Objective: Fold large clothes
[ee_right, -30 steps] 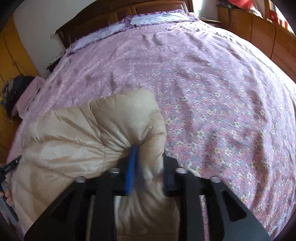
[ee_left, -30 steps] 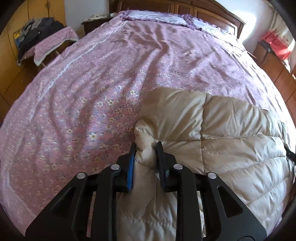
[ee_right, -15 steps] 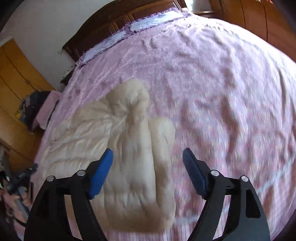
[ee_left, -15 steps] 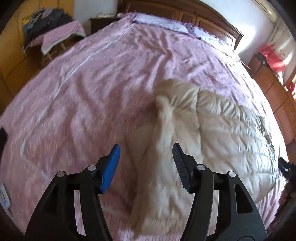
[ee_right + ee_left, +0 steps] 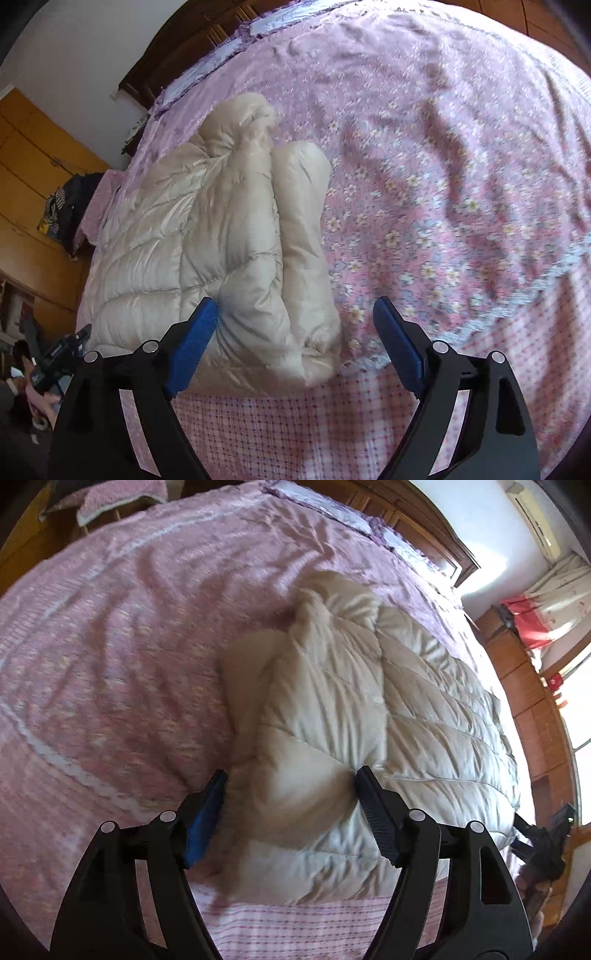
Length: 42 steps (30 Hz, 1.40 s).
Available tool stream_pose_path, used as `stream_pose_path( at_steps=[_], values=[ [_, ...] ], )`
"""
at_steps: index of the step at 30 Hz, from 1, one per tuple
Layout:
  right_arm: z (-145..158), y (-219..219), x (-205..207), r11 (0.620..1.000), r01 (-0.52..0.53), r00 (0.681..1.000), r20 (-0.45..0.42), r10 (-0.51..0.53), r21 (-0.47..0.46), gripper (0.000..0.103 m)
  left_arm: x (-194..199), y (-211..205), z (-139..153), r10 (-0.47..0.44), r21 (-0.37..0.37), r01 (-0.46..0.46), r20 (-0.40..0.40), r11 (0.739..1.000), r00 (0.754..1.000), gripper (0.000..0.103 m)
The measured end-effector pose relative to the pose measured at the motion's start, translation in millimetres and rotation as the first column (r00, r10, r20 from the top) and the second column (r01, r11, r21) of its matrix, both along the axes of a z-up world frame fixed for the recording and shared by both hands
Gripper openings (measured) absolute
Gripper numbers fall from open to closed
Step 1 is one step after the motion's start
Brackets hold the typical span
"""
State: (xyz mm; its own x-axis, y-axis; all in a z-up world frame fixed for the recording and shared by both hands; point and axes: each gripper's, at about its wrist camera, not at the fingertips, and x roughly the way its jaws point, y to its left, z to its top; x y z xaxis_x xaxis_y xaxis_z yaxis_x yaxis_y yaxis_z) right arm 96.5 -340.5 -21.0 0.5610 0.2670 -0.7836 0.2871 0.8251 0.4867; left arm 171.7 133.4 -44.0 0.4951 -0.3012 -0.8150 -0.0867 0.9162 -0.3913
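A beige quilted down jacket (image 5: 369,716) lies folded on the pink floral bedspread (image 5: 110,657), near the bed's front edge. It also shows in the right wrist view (image 5: 221,251), with a sleeve folded along its right side. My left gripper (image 5: 290,812) is open and empty, held just above the jacket's near left end. My right gripper (image 5: 295,343) is open and empty, held above the jacket's near right end. The right gripper (image 5: 543,845) shows at the lower right of the left wrist view, and the left gripper (image 5: 59,354) at the lower left of the right wrist view.
A wooden headboard (image 5: 424,520) and pillows (image 5: 229,48) are at the far end of the bed. Wooden cabinets (image 5: 535,709) line the right side. A yellow wardrobe (image 5: 33,147) and a stool with dark clothes (image 5: 70,210) stand on the left.
Both grippers have let go of the jacket's ends, opened wide and pulled back and up. The jacket now lies folded on the bed.
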Motion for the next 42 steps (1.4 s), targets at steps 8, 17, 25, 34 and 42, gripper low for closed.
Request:
stream_pose_path(
  at_steps=[8, 17, 25, 34, 42],
  values=[
    [-16.0, 1.6, 14.2, 0.978, -0.008, 1.0, 0.029, 0.002, 0.21, 0.053, 2.1, -6.7, -3.8, -0.035, -0.086, 0.034, -0.004, 0.996, 0.999, 0.027],
    [35.7, 2.3, -27.5, 0.989, -0.04, 0.997, 0.071, 0.031, 0.142, 0.031, -30.4, -17.1, 33.5, -0.095, -0.092, 0.094, -0.008, 0.991, 0.995, 0.017],
    [46.4, -6.5, -93.2, 0.994, -0.02, 0.999, 0.029, 0.017, 0.11, 0.031, -91.8, -39.8, 49.0, -0.197, -0.037, 0.195, -0.03, 0.98, 0.98, 0.018],
    [13.8, -1.6, -123.3, 0.996, 0.054, 0.998, -0.017, -0.053, 0.069, 0.055, -116.5, -57.8, 31.9, -0.188, 0.136, 0.194, -0.055, 0.971, 0.981, 0.037],
    [28.7, -10.1, -131.7, 0.999, 0.042, 0.998, 0.053, -0.041, -0.015, 0.077, -129.3, -53.8, 75.0, -0.183, 0.241, 0.175, 0.01, 0.955, 0.983, 0.051]
  ],
)
